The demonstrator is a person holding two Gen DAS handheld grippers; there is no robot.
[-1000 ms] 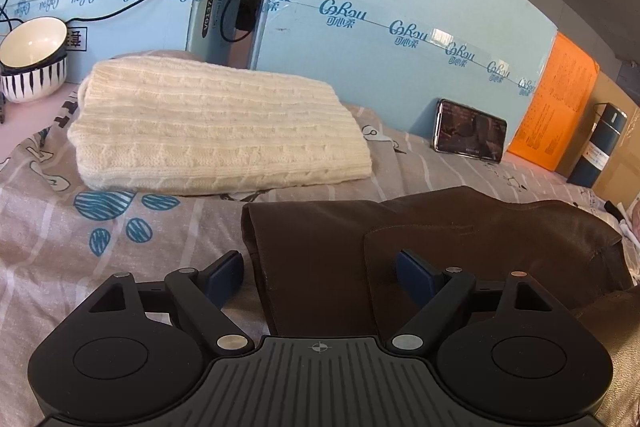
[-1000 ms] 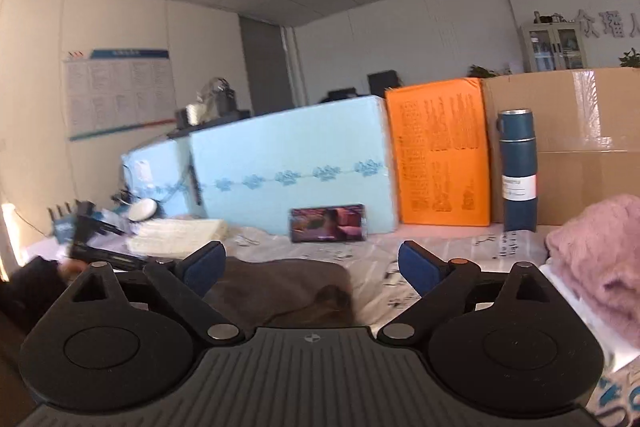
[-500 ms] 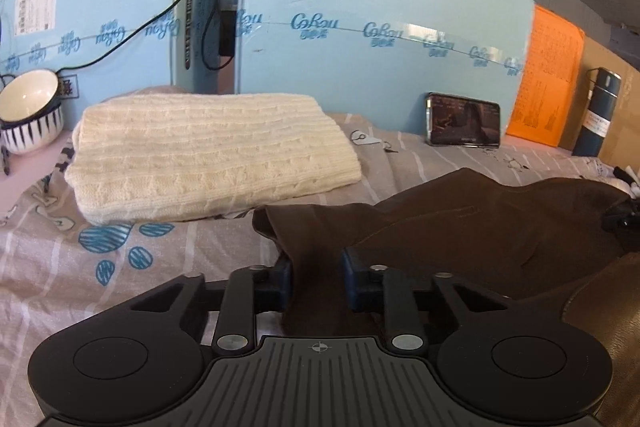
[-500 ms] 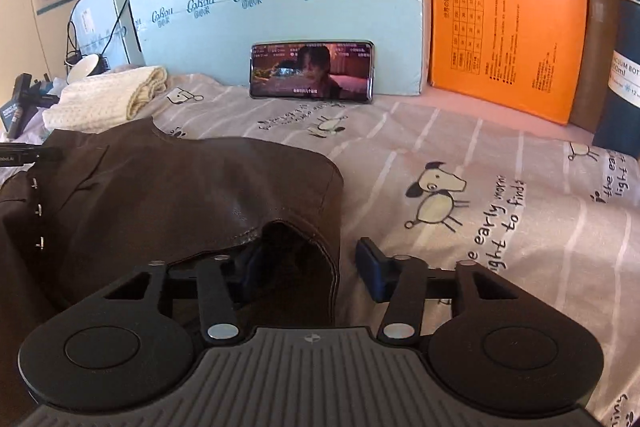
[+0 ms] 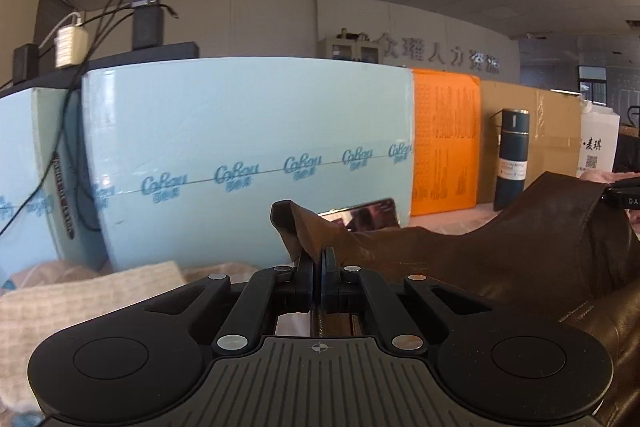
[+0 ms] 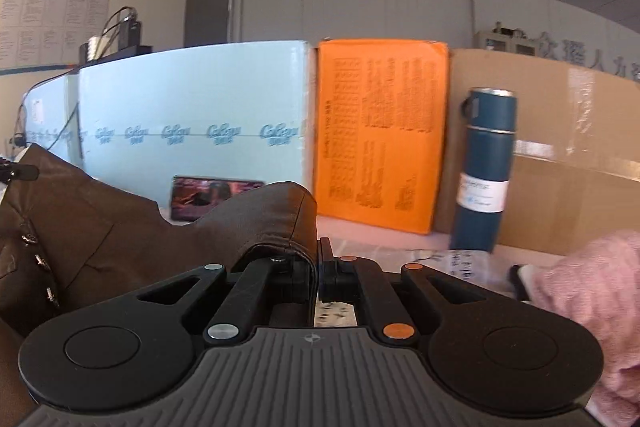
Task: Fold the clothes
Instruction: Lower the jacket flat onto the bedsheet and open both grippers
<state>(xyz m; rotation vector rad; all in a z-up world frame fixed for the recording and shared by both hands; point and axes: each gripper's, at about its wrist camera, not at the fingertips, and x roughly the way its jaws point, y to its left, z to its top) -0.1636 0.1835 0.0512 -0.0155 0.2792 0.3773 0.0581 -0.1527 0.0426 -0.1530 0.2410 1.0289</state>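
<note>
Left gripper [image 5: 319,259] jaws just closed, pinched on corner of brown jacket [image 5: 500,259]; fabric bunches above tips. Right gripper [image 6: 319,259] likewise clamped on other jacket edge, hem draped over left finger. Jacket hangs lifted between both. Left view only: cream knit sweater [image 5: 80,303] below left. Right view only: pink garment [image 6: 592,291] at right, jacket snaps. Blue flask [image 6: 486,167], phone [image 6: 208,195] behind.
</note>
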